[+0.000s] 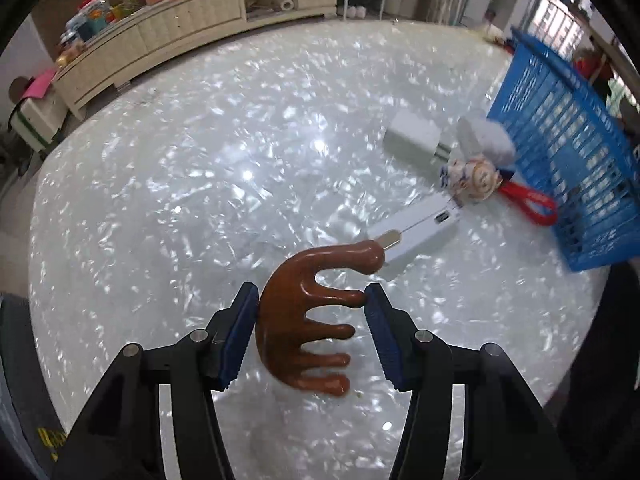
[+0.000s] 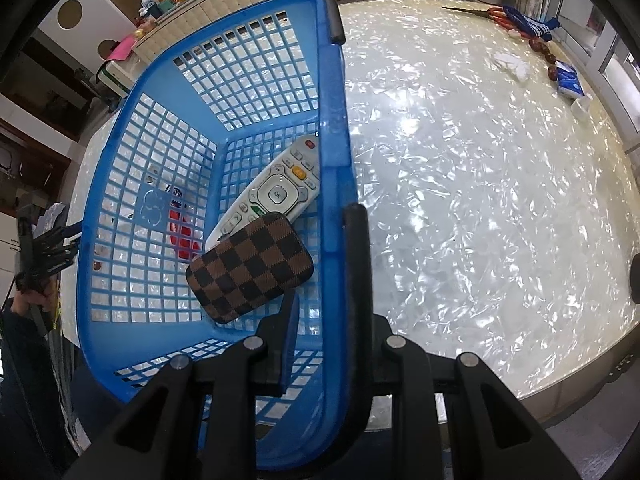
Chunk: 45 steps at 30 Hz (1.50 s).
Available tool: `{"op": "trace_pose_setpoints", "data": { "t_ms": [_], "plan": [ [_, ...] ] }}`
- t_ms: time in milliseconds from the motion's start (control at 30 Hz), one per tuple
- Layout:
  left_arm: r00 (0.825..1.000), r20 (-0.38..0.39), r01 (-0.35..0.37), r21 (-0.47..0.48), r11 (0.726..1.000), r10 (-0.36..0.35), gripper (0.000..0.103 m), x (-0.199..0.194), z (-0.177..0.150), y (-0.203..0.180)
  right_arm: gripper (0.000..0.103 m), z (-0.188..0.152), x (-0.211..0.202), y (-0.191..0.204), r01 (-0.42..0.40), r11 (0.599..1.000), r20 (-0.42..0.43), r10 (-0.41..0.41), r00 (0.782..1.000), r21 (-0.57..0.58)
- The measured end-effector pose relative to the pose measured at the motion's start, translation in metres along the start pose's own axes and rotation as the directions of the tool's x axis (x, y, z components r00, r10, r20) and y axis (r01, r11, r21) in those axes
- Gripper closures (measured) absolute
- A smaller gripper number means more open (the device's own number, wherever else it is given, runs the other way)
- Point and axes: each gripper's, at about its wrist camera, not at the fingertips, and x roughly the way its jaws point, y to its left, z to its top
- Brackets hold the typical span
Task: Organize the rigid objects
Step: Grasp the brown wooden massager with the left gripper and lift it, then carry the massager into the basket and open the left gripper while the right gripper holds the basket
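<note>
Left wrist fisheye, steeply down, close over pearly table (image 1: 200,180), right wrist fisheye above blue basket (image 2: 332,128), both sharing basket and tabletop.

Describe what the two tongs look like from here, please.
Left tongs: black angular linkage arms with silver pivot pins, fingers faced with ribbed blue pads. Right tongs: the same black frame and silver pins, one blue pad showing. No cables in view.

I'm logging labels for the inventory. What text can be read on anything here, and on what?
"OK": centre button of the grey remote control in the blue plastic basket.
Other remote buttons: too small to read.
Basket's embossed wall emblem: not legible.
Blue tissue pack: print blurred.
</note>
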Motion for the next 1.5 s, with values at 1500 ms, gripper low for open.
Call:
{"op": "trace_pose_setpoints", "data": {
  "t_ms": [1500],
  "plan": [
    [0.943,0.107,0.240,0.433,0.869,-0.314,0.045,-0.082,0.116,-0.268,0.079,-0.008,-0.008,-0.014,-0.084,0.996,0.025,0.085,0.996,-0.013]
  ]
}}
